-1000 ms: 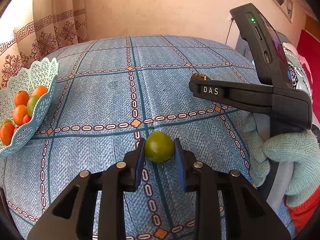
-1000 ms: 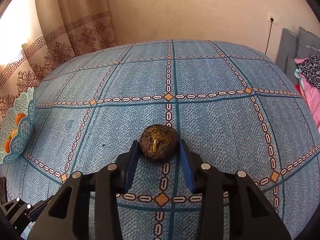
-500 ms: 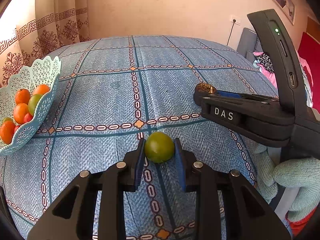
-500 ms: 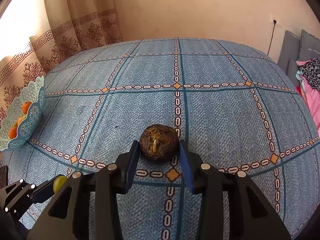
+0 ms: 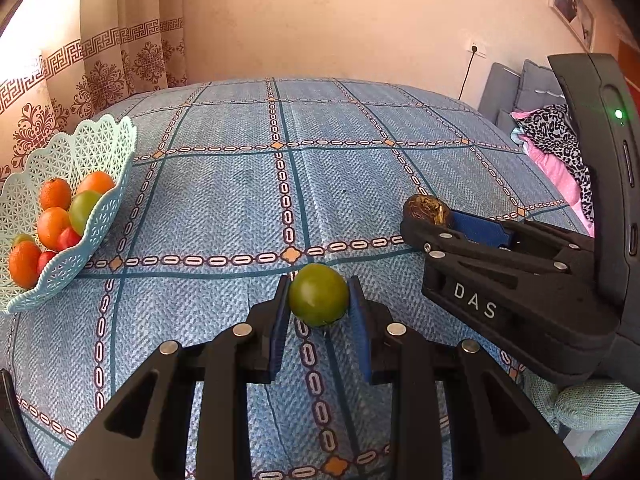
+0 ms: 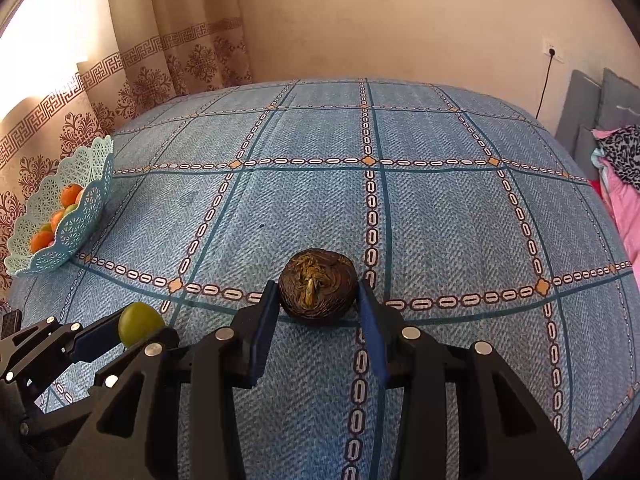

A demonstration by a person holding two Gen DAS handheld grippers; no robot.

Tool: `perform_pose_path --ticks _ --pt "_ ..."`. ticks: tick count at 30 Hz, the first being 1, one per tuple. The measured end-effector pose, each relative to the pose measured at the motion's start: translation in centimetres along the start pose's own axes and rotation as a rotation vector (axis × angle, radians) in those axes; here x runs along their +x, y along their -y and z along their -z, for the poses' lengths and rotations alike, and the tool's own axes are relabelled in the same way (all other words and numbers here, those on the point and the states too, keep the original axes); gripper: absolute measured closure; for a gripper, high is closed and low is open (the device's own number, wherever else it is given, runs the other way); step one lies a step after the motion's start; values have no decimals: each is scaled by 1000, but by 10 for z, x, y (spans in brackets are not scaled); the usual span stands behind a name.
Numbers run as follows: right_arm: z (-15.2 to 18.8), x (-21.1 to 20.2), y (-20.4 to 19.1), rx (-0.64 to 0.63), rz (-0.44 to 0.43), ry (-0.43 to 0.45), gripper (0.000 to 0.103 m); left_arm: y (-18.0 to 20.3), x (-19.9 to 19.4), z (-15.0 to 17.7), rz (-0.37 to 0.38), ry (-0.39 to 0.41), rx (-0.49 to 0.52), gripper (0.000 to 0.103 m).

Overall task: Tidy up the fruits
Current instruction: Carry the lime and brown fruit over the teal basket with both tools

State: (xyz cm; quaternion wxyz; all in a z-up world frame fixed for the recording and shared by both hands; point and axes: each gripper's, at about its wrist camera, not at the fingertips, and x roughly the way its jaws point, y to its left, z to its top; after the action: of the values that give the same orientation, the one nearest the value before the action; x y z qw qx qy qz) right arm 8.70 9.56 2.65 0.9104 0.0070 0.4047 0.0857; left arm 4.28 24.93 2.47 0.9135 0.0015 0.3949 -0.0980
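My left gripper [image 5: 319, 300] is shut on a round green fruit [image 5: 318, 299], held above the blue patterned cloth; the same green fruit [image 6: 140, 324] shows low at the left of the right wrist view. My right gripper [image 6: 318, 294] is shut on a dark brown wrinkled fruit [image 6: 318, 286], whose tip [image 5: 424, 207] peeks past the right gripper's fingers in the left wrist view. A pale blue lattice basket [image 5: 102, 148] stands at the left edge of the table with several orange, green and red fruits inside; the basket [image 6: 86, 204] also appears far left in the right wrist view.
A table under a blue checked cloth [image 6: 440, 208] fills both views. Patterned curtains [image 6: 168, 64] hang behind the basket. At the right are grey cushions [image 5: 516, 92] and a pink and leopard-print pile [image 5: 560, 144]. A gloved hand [image 5: 588, 404] holds the right gripper.
Both grippers have turned left toward the basket, which has come further into both views. The right gripper sits lower and nearer in the left wrist view. Each gripper still holds its fruit.
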Motion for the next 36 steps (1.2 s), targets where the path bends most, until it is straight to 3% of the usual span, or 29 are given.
perform_pose_path --ticks 26,36 --pt "3 -23 -13 -11 -32 32 63 -12 -38 -4 -32 77 -20 74" --pt "-7 -30 -34 -36 -63 55 63 -44 -52 -10 -77 105 -63 74"
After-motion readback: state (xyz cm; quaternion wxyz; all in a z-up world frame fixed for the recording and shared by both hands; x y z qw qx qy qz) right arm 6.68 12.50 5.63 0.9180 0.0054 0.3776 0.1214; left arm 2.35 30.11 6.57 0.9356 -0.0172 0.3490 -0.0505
